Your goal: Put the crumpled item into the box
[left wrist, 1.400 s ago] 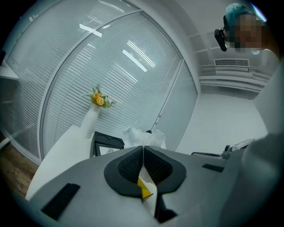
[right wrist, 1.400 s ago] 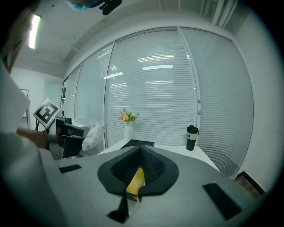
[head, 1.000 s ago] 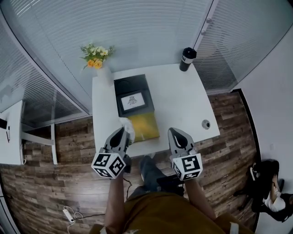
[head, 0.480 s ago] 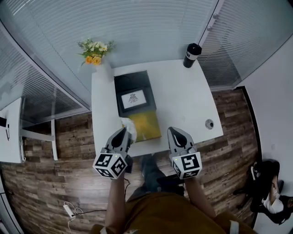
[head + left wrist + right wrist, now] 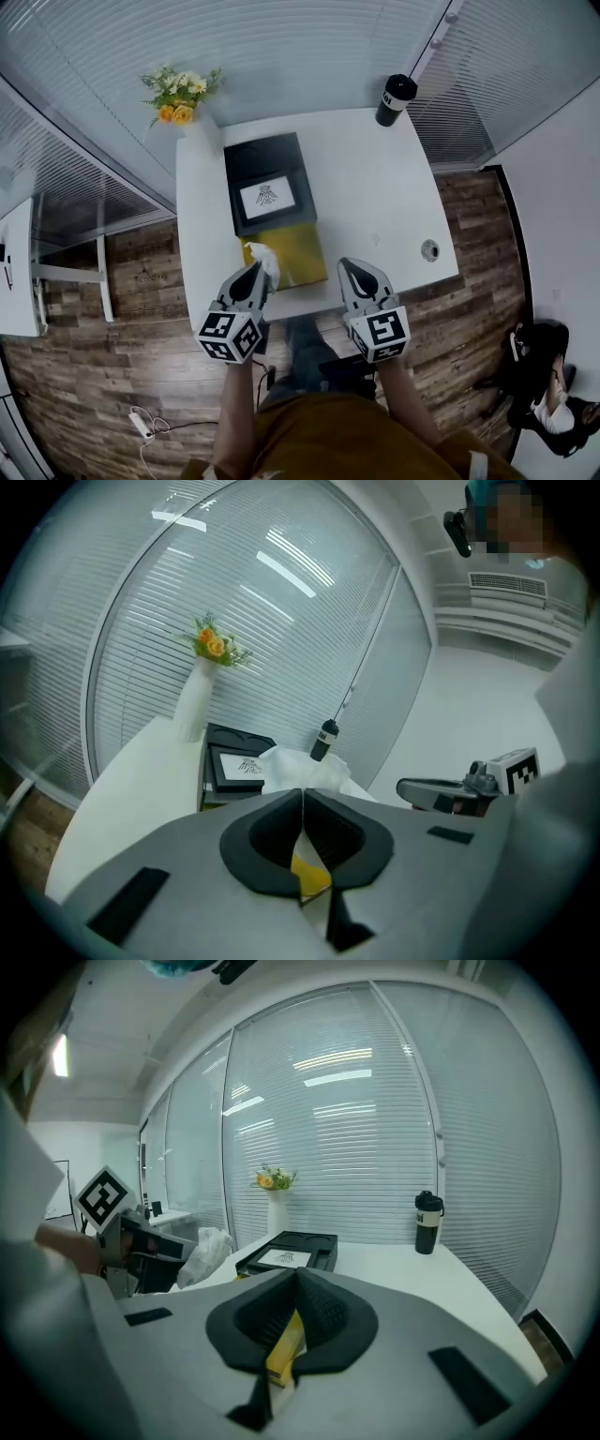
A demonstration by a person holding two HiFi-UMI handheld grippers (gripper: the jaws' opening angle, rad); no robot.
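My left gripper (image 5: 255, 272) is shut on a crumpled white item (image 5: 263, 257), holding it at the near left corner of a yellow box (image 5: 292, 255). In the left gripper view the crumpled white item (image 5: 302, 767) bulges just past the closed jaw tips. Behind the yellow box lies a black box (image 5: 265, 181) with a white card in it. To the right, my right gripper (image 5: 355, 269) hangs over the table's front edge, shut with nothing in it. In the right gripper view its jaws meet at the tip and the black box (image 5: 292, 1250) lies ahead.
The white table (image 5: 375, 202) carries a vase of flowers (image 5: 178, 97) at its far left corner and a black tumbler (image 5: 396, 97) at its far right. A round cable hole (image 5: 429, 249) is near the right edge. Wooden floor surrounds the table.
The head view has shifted a little. Both grippers keep nearly the same places at the table's front, the left one holding the crumpled white item throughout.
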